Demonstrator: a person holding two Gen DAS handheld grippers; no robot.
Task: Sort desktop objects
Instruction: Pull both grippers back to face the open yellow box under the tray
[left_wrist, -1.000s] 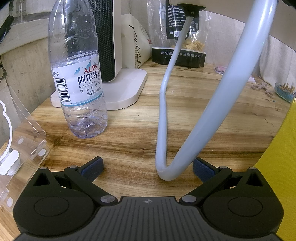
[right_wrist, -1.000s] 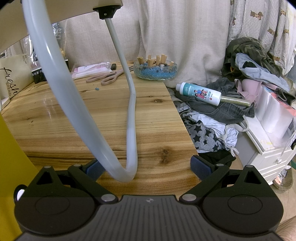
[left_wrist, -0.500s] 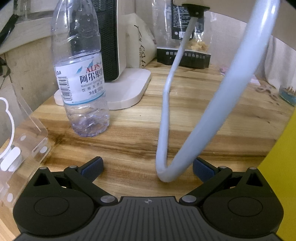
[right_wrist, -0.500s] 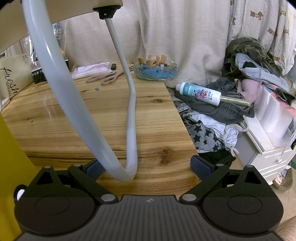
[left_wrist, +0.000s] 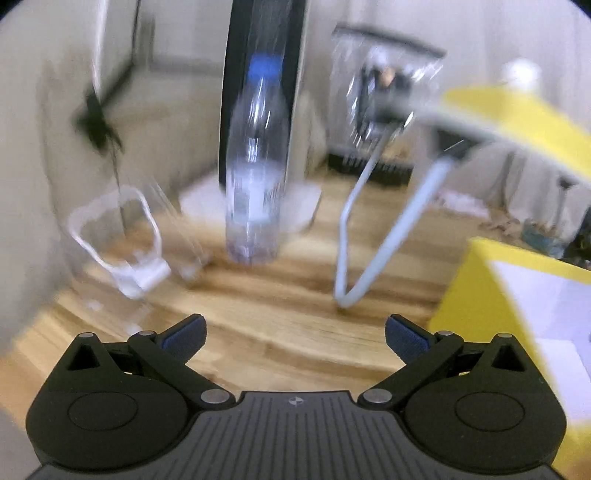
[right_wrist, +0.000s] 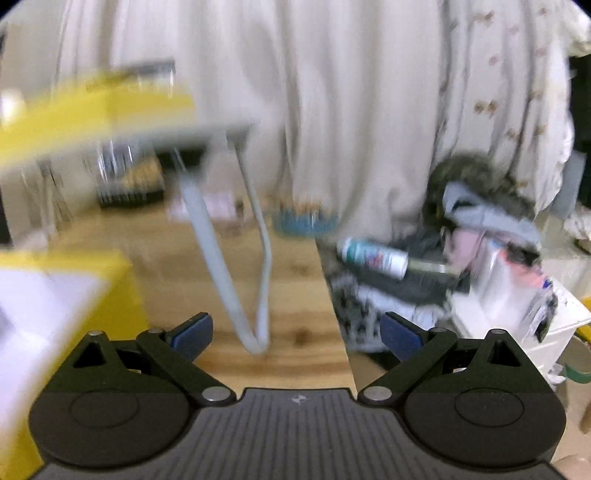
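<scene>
With both the left hand-held gripper (left_wrist: 295, 332) and right hand-held gripper (right_wrist: 295, 330) spread apart and empty, approach the water bottle (left_wrist: 255, 192) at twelve o'clock squarely, mid-body.

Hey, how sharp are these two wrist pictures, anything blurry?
Left wrist view: water bottle and desk smeared by motion blur, left gripper crisp. Right wrist view: curtain and yellow box blurred, right gripper sharp.

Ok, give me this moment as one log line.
left gripper: open, empty | right gripper: open, empty | water bottle: upright on desk | both views motion-blurred
</scene>
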